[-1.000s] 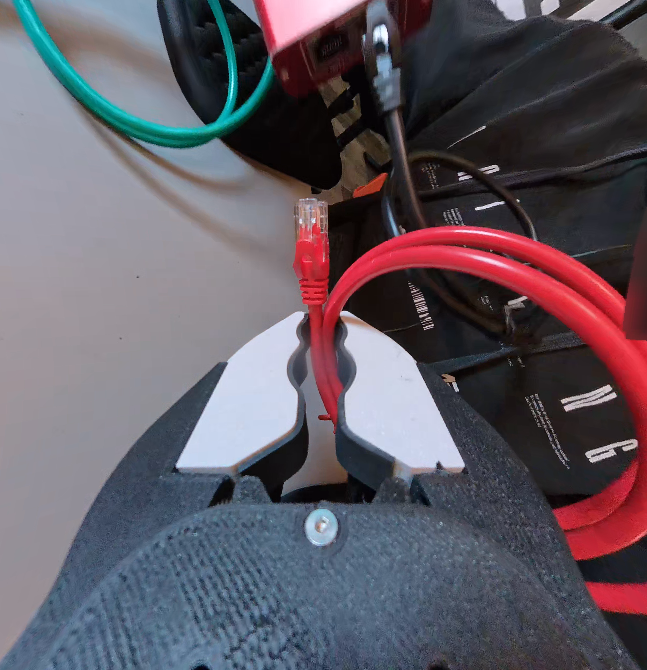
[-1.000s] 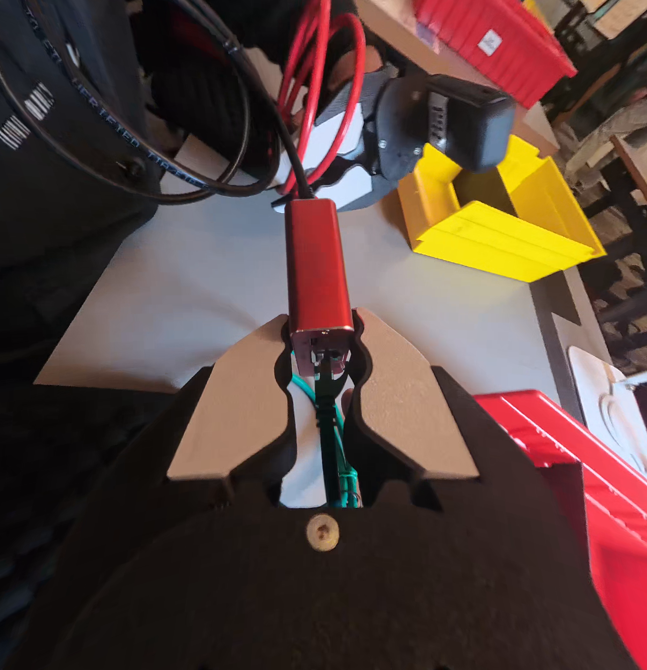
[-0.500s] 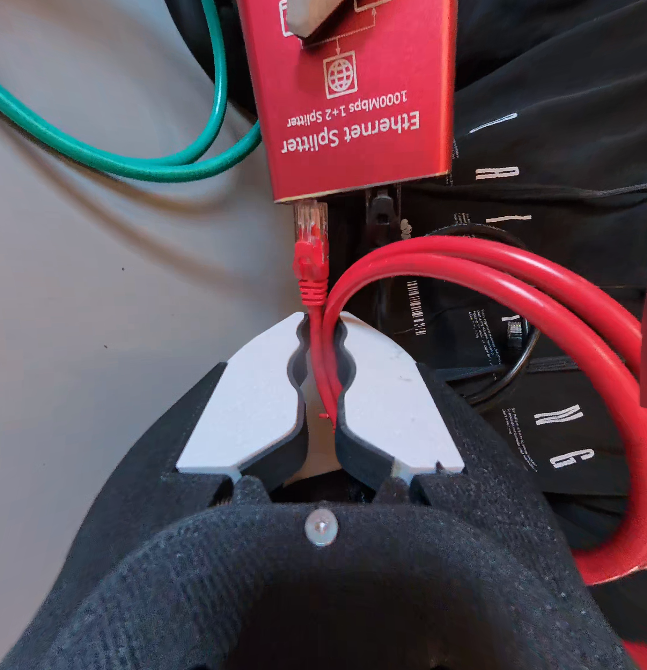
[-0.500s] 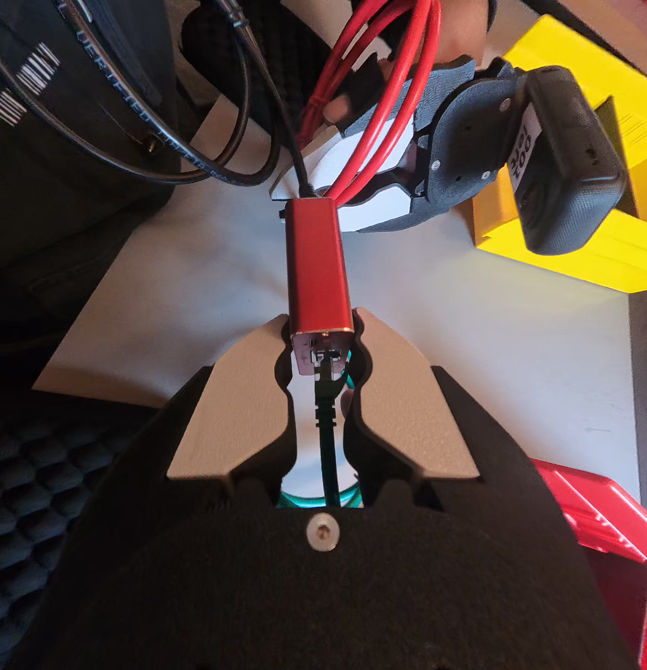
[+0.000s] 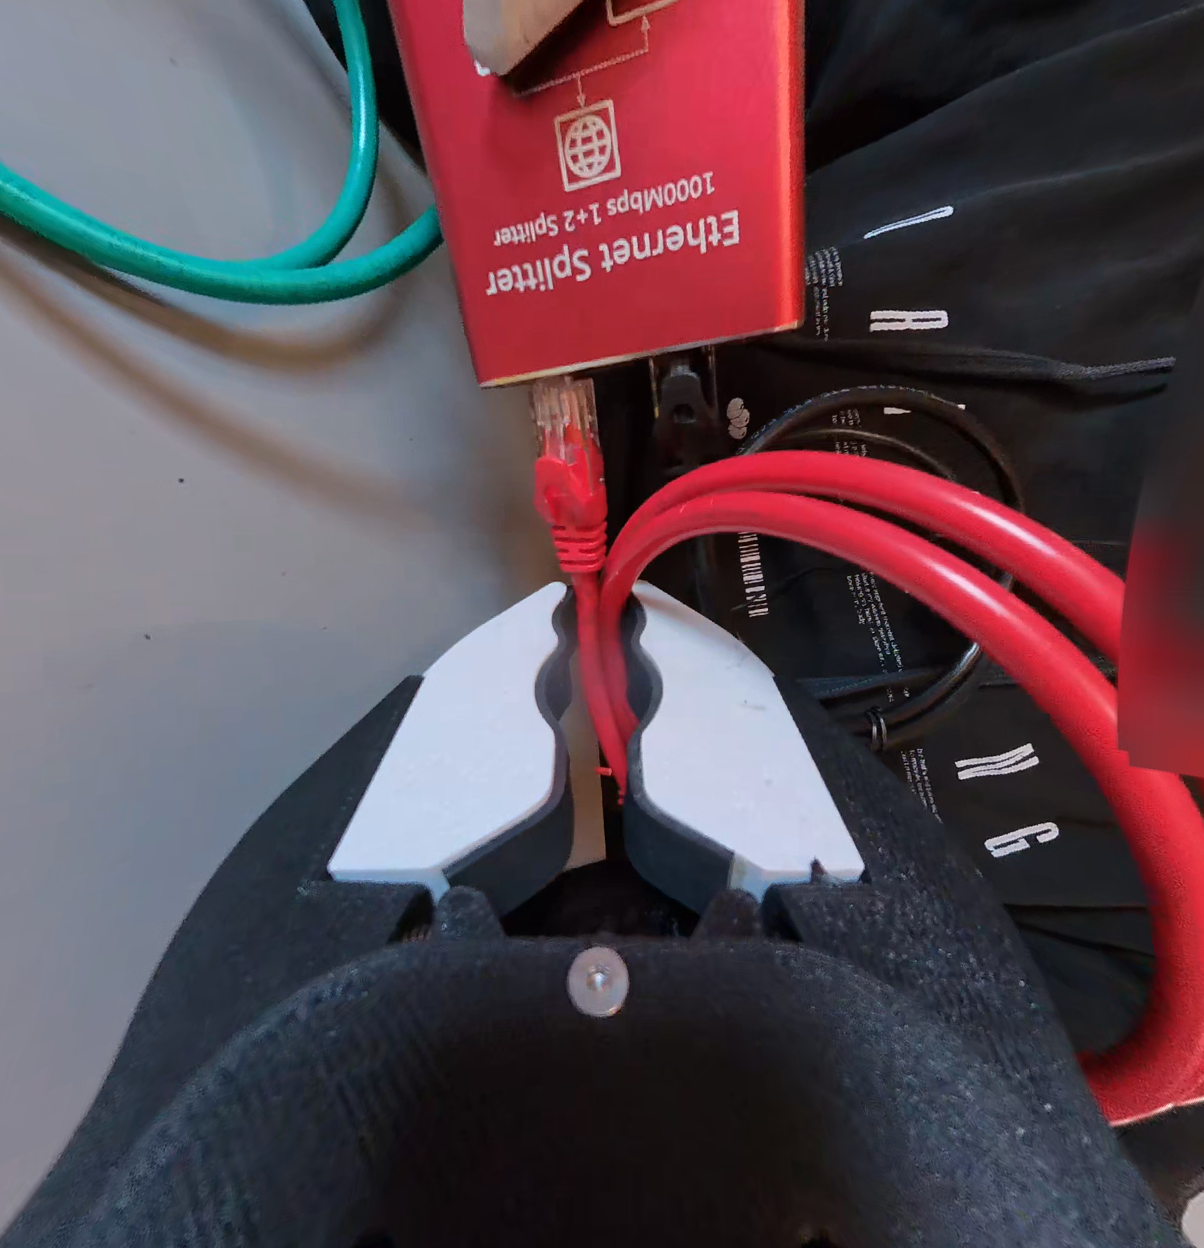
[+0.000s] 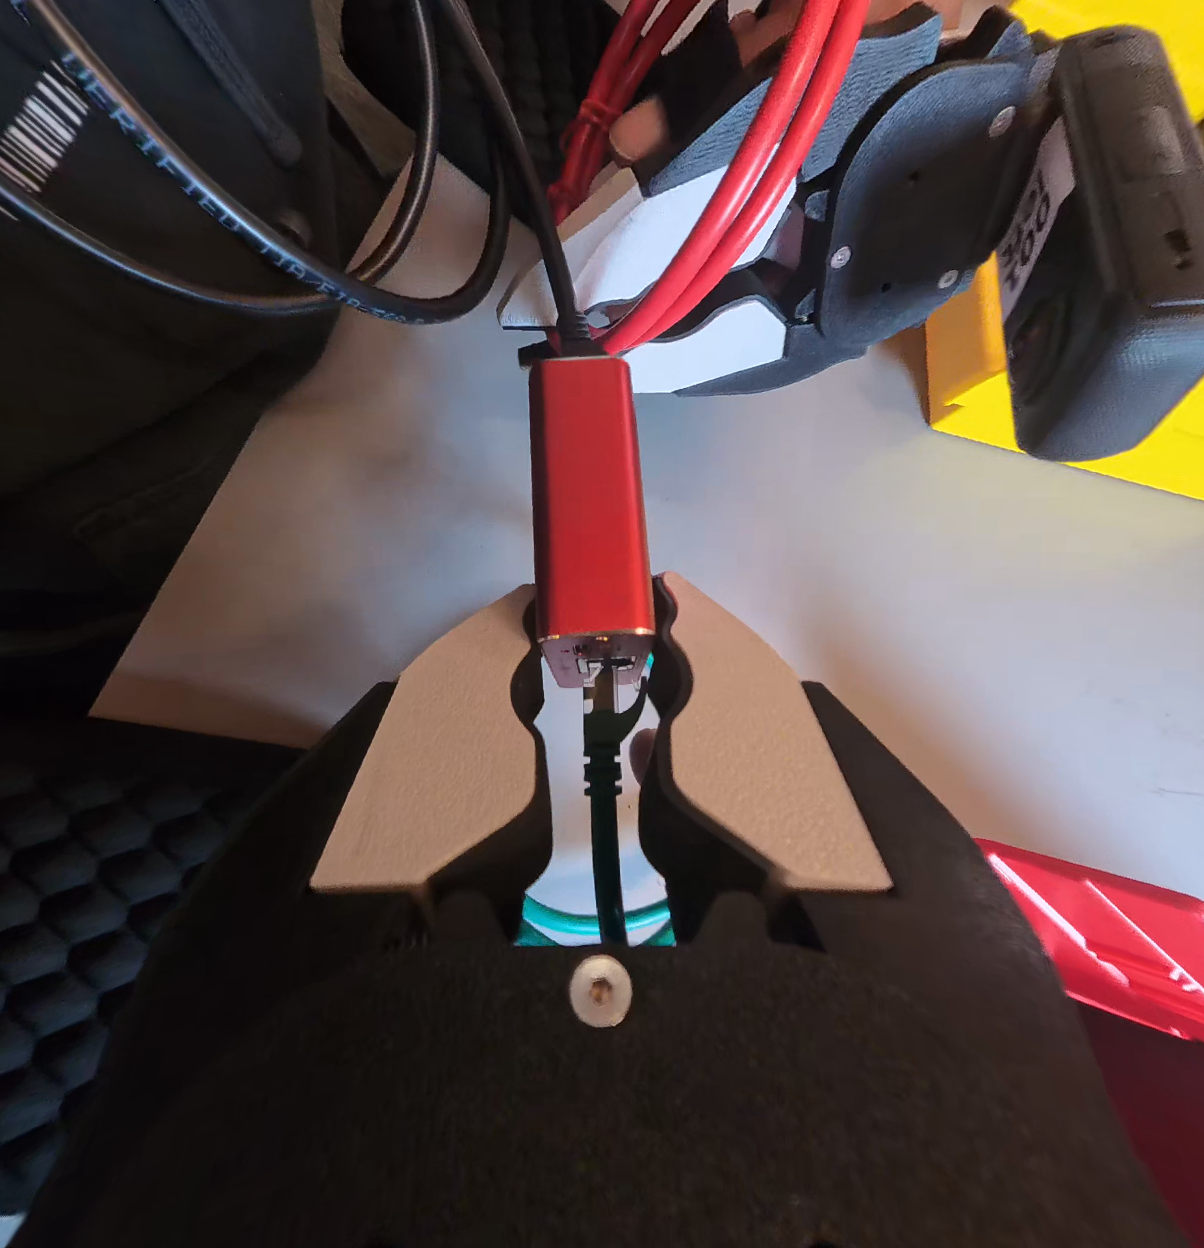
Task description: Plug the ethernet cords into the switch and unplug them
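Left tongs [image 5: 595, 608] clenched on red cord [image 5: 589, 648], clear plug [image 5: 564, 422] meeting switch [image 5: 612, 202] port edge. Right tongs [image 6: 595, 611] clamped around switch above desk [image 6: 855, 608]; bare desk rightward.

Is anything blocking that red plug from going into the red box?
Nothing visible does. The red plug, held by the left gripper, sits right at the edge of the red switch, its tip apparently starting in. The black plug sits in the port beside it, not in the way.
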Motion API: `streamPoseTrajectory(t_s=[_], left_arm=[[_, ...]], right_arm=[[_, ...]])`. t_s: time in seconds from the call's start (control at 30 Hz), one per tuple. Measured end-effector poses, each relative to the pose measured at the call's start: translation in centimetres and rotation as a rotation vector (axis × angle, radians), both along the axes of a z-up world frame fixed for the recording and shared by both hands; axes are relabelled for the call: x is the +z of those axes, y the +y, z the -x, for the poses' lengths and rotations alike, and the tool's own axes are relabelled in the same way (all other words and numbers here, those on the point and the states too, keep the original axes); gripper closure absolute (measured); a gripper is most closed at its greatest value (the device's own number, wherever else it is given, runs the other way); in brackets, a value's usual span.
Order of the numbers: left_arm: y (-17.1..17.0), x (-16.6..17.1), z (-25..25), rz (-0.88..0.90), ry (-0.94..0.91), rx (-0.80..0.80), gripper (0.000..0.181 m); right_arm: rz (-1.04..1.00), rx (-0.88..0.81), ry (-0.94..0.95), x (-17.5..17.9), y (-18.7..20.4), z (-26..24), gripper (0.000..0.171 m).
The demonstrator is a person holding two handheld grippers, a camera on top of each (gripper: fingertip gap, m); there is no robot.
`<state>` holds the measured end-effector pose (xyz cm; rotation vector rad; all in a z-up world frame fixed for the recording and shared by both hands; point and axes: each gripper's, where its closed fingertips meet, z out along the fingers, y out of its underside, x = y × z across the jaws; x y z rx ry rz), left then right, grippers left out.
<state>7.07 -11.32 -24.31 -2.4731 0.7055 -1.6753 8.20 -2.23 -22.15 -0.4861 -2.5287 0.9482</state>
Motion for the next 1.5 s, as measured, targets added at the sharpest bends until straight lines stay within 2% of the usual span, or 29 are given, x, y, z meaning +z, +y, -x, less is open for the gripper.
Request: streamPoseTrajectory(t_s=[0.37,0.53,0.67,0.87,1.27,1.43,1.5], left_arm=[[-0.5,-0.5,0.3,0.003,0.067,-0.042,0.17],[-0.1,0.4,0.3,-0.029,0.023,-0.01,0.169],[-0.7,-0.4,-0.2,-0.038,0.075,-0.068,0.17],[0.6,0.6,0.2,-0.134,0.023,0.036,0.171],[0.2,-1.0,-0.4,-0.223,0.097,-0.008,0.169],[1.3,0.8,0.5,-0.247,-0.019,0.128,0.17],[1.8,1.0,1.1,-0.26,-0.031,0.195,0.158]], right_arm=[[-0.034,0.007,-0.08,-0.6,-0.5,0.0,0.144],[0.025,-0.003,-0.101,-0.8,-0.9,-0.1,0.144],[0.041,0.021,-0.108,-0.7,-1.4,-0.1,0.144],[0.096,-0.024,-0.056,-0.3,-0.9,0.1,0.144],[0.07,-0.042,-0.061,-0.9,-2.0,0.1,0.144],[0.092,-0.09,-0.024,0.2,-1.1,0.5,0.144],[0.114,-0.106,0.0,0.5,-1.0,0.7,0.144]])
